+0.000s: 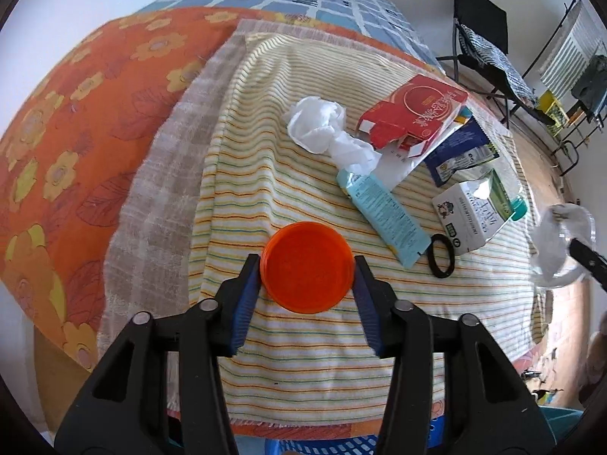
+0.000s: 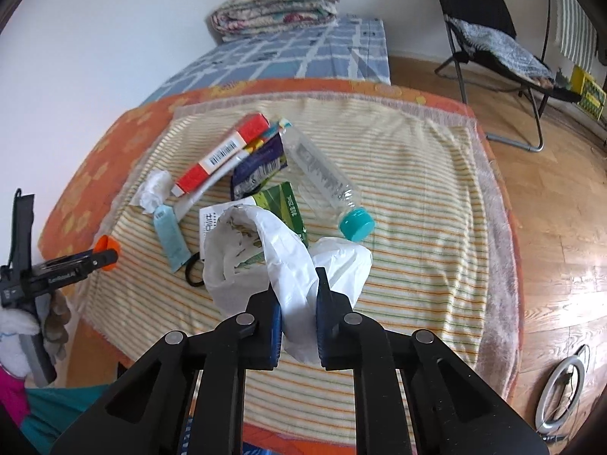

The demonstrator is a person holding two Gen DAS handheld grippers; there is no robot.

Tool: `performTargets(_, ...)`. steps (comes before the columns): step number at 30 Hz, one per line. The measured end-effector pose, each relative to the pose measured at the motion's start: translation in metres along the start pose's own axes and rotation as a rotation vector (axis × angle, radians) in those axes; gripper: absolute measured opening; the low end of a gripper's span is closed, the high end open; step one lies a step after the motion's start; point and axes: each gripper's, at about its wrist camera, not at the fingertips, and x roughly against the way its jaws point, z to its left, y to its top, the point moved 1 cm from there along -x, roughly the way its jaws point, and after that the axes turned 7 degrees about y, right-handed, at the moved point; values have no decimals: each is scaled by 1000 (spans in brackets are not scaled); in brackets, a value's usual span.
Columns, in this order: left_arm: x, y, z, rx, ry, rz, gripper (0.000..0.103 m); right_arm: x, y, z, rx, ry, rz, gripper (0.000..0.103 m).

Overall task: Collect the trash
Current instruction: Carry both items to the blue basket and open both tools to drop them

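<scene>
On the left an orange flowered sheet (image 1: 76, 121) covers the bed, and over it lies a striped towel (image 1: 265, 174) which carries all the rubbish. The left gripper (image 1: 307, 265) is clenched on an orange lid (image 1: 307, 267): the lid is round, flat and plain, and both blue pads press on its rim, one on each side, so it sits exactly between the fingertips, at the near edge of the towel. Farther and to the right lies a crumpled white tissue (image 1: 318, 129), then a light blue tube (image 1: 383, 212) lying diagonally, with a black ring (image 1: 440, 256) touching its near end. Behind these rests a red carton (image 1: 413, 113) on top of a dark blue wrapper (image 1: 459, 151), and just beside them is a torn white and green milk carton (image 1: 474, 212). In the right wrist view a clear plastic bottle (image 2: 322, 178) with a teal cap (image 2: 356, 223) lies on its side, near the milk carton. The right gripper (image 2: 297, 284) is grasping a white plastic bag (image 2: 265, 261): the bag is thin, wrinkled and open at the top, its bunched material passes between the two pads, and it hangs in front of the milk carton, hiding part of it. At the far right a black folding chair (image 2: 489, 26) stands on the wooden floor (image 2: 561, 204).
</scene>
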Motion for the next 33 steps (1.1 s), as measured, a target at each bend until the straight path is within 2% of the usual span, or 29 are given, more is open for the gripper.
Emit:
performTargets(8,-7,-9,9,-3,44,9,48,27,-13,8,4,39,-47,12)
performTargets(11,-18,-16,13,-12,92,29,48,32,-15,13,14,51,-56,12)
performTargets(13,-25,-19,18,-6,90,46,48,35,-17,15,17,55,-64,12)
performTargets(20,-19,-23,28,19,101,28,48,44,-19,14,12,58,-88,12)
performTargets(25,-10,-18,43,55,109,10,48,45,-24,13,12,67,-82,12)
performTargets(28,4,-14,46,46,116,-32,48,47,-27,20,33,81,-79,12)
performTargets(33,33,-18,35,1,56,-79,48,50,-39,36,86,111,-64,12)
